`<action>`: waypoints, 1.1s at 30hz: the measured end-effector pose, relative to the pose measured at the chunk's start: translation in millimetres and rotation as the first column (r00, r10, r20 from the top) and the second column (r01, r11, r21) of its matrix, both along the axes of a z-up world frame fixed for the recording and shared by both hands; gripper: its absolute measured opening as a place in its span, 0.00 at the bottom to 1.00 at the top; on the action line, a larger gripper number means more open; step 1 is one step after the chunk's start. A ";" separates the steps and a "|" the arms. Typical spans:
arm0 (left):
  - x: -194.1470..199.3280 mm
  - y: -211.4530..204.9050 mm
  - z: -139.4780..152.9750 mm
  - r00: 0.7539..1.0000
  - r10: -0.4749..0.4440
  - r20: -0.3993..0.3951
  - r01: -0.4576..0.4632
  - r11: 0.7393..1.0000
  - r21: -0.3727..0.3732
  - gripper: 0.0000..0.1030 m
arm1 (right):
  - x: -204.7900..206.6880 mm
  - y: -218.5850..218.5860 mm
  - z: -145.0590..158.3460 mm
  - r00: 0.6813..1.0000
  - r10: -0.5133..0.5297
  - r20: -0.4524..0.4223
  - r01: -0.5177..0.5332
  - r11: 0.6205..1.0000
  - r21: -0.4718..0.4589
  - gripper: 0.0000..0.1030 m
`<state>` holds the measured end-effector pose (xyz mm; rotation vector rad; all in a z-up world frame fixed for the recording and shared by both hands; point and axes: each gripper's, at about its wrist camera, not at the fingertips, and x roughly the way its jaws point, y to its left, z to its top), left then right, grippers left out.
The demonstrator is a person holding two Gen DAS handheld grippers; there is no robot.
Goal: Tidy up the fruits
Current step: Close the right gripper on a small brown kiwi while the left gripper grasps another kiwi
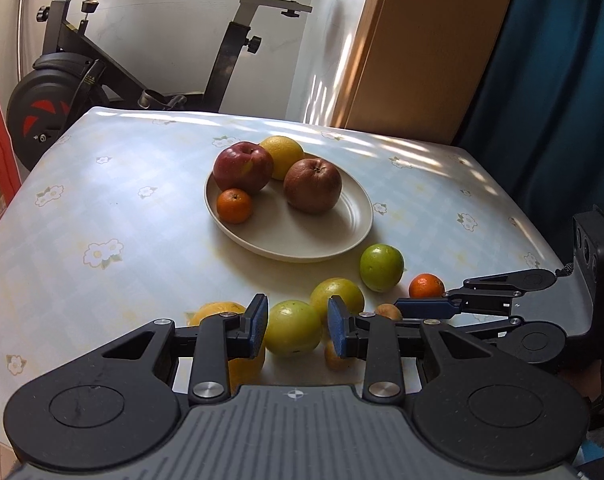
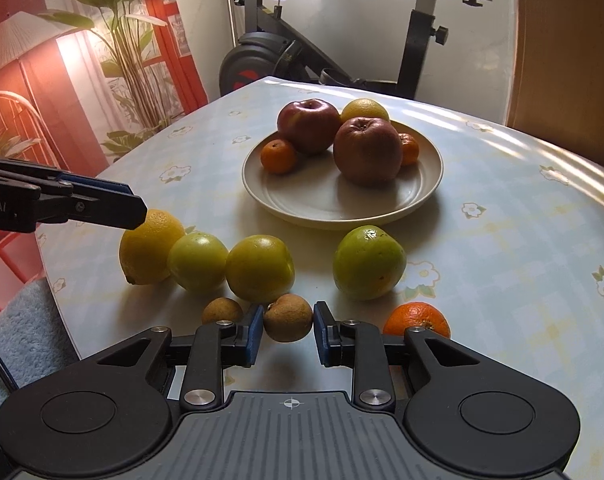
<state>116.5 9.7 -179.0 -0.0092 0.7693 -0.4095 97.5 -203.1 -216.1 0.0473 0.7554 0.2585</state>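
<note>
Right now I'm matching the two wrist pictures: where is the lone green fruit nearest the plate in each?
Left wrist view: green fruit, right of centre, just below the plate's right rim.
Right wrist view: green fruit, centre-right, below the plate's near rim.
Shared landmark: the plate.

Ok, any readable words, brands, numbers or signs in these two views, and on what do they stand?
"ot.AI": the cut-off end of a white brand mark on the side of the left gripper, at the right wrist view's left edge.
Gold mark on the exercise bike frame: too small to read.
Nothing else is readable.
</note>
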 end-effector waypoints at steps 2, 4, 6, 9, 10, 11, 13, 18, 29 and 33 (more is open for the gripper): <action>-4.8 -4.8 -1.1 1.000 -0.005 -0.003 0.005 1.000 0.009 0.34 | -8.0 -2.7 4.8 1.000 -0.004 0.028 0.004 1.000 -0.005 0.24; -8.9 -8.8 -1.8 1.000 -0.005 -0.010 0.005 1.000 0.012 0.34 | -15.7 -5.3 8.9 0.999 -0.003 0.050 0.003 1.000 -0.013 0.24; -11.8 -12.0 -3.4 1.000 -0.007 -0.025 0.007 1.000 0.007 0.34 | -22.7 -8.1 12.0 0.997 -0.003 0.071 0.004 1.000 -0.022 0.24; -11.7 -17.6 -8.4 0.999 -0.006 -0.054 0.006 1.000 0.005 0.34 | -31.5 -16.8 14.8 0.995 -0.012 0.097 0.014 1.000 -0.024 0.24; -10.6 -18.9 -10.6 0.998 -0.005 -0.066 0.005 1.000 0.003 0.34 | -34.3 -21.1 15.2 0.994 -0.020 0.103 0.022 1.000 -0.021 0.24; -9.3 -20.2 -13.0 0.997 0.001 -0.083 -0.001 1.000 0.001 0.34 | -36.7 -25.3 15.0 0.994 -0.029 0.108 0.031 0.999 -0.016 0.24; -6.0 -22.4 -19.7 0.992 0.005 -0.127 -0.007 1.000 -0.015 0.34 | -41.0 -33.4 15.3 0.992 -0.048 0.117 0.049 0.999 -0.002 0.24; 3.4 -31.3 -35.3 0.979 0.022 -0.201 -0.030 0.999 -0.036 0.34 | -50.3 -49.6 19.2 0.985 -0.088 0.149 0.084 0.996 0.036 0.24; 18.4 -44.7 -54.9 0.962 0.096 -0.254 -0.109 0.993 -0.035 0.34 | -56.1 -62.3 17.0 0.980 -0.116 0.160 0.106 0.992 0.070 0.24; 18.8 -47.1 -55.7 0.962 0.120 -0.246 -0.133 0.991 -0.035 0.34 | -56.3 -63.9 15.7 0.980 -0.117 0.162 0.106 0.992 0.074 0.24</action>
